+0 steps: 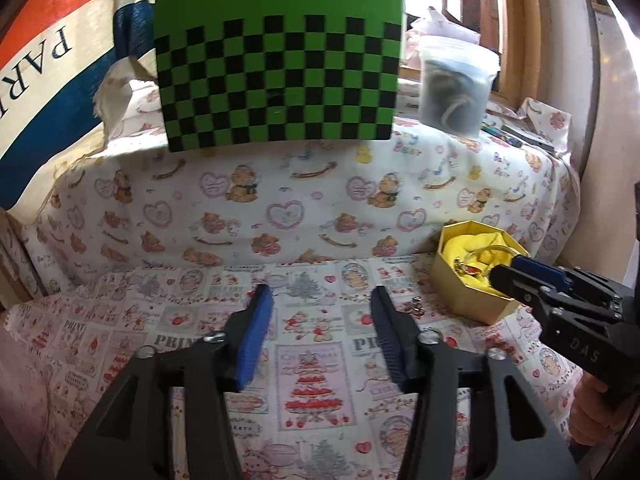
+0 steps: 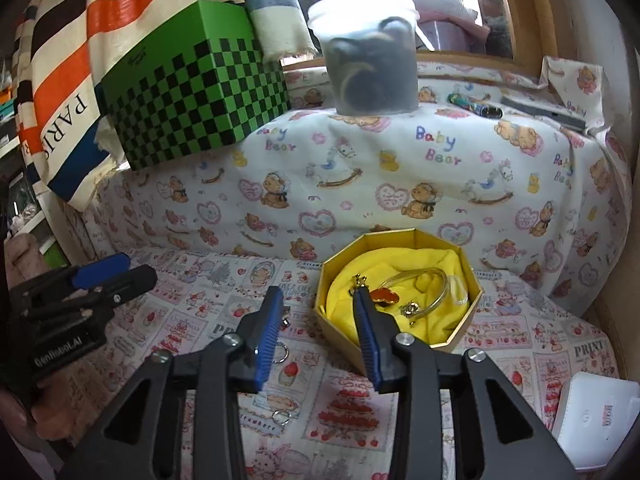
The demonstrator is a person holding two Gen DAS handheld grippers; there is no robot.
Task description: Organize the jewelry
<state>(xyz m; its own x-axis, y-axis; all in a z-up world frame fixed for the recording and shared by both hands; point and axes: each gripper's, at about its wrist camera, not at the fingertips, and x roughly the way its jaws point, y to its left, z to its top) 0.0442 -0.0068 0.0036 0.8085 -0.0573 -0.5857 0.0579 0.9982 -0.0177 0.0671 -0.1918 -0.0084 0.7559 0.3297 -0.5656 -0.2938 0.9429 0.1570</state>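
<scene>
Yellow cloth lines the gold box (image 2: 460, 330) holding a bangle (image 2: 430, 280) and charm, while both the right gripper (image 2: 316, 312) and left gripper (image 1: 320, 304) gape empty, so rings (image 2: 281, 351) loose on the patterned desk (image 2: 520, 340) could get knocked aside.

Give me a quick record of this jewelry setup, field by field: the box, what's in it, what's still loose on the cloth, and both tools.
box: gold octagonal box, open, lined with yellow cloth
in box: clear bangle, orange charm, small gold pieces
loose on cloth: rings left of the box, on the printed cloth
left tool: open, nothing between its fingers
right tool: open, holding nothing, one finger over the box's near rim
behind: green checkered box, lidded plastic tub
</scene>
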